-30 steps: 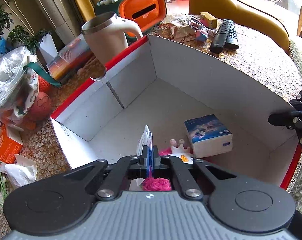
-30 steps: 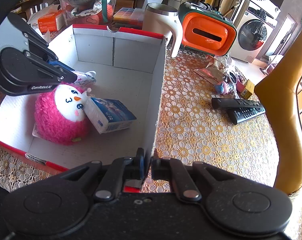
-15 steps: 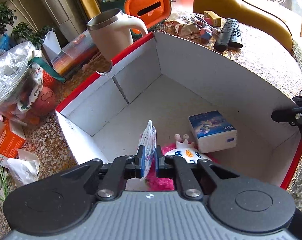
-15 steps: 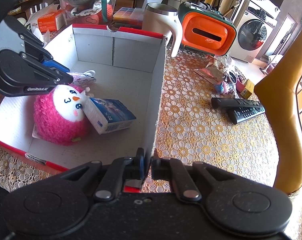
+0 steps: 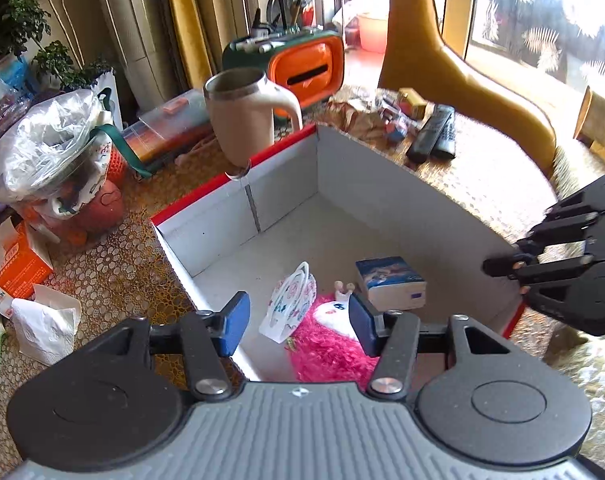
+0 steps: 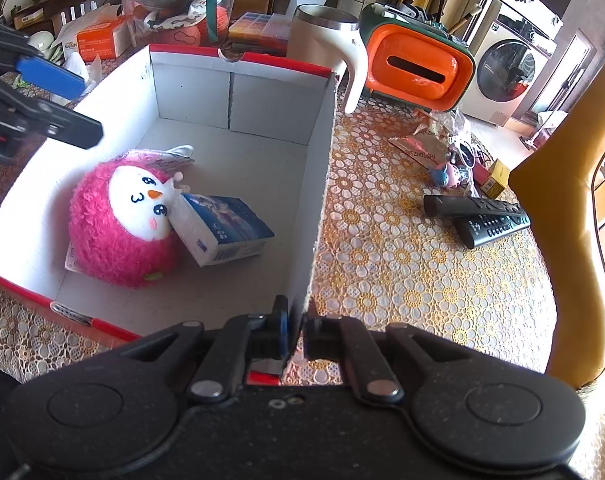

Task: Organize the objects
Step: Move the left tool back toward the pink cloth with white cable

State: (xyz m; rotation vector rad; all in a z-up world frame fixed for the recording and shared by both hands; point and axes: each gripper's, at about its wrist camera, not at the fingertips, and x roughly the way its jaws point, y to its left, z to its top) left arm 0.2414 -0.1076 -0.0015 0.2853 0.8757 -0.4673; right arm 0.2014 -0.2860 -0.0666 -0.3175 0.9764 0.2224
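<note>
A white cardboard box with red rims point(image 5: 402, 196) point(image 6: 322, 160) stands on the table. Inside lie a pink plush toy with a white face point(image 6: 122, 220) point(image 5: 330, 348), its printed paper tag point(image 5: 290, 308) and a blue tissue pack point(image 6: 226, 228) point(image 5: 390, 282). My left gripper point(image 5: 296, 320) is open and empty above the box's near corner, over the plush; it also shows at the left edge of the right wrist view point(image 6: 46, 92). My right gripper point(image 6: 296, 330) is shut on the box's side wall; it shows at the right of the left wrist view point(image 5: 502, 264).
On the lace tablecloth: a cream mug point(image 5: 246, 116), an orange-green tissue holder point(image 6: 418, 64), two black remotes point(image 6: 482, 216), small toys and wrappers point(image 6: 450, 160), a plastic-wrapped bowl point(image 5: 50, 148), an orange carton point(image 5: 18, 264), crumpled tissue point(image 5: 46, 320). A yellow chair point(image 6: 562, 200) stands right.
My left gripper has opened, let go of the plush's tag and risen away from the box. The plush and tag now rest inside. The right gripper has not moved.
</note>
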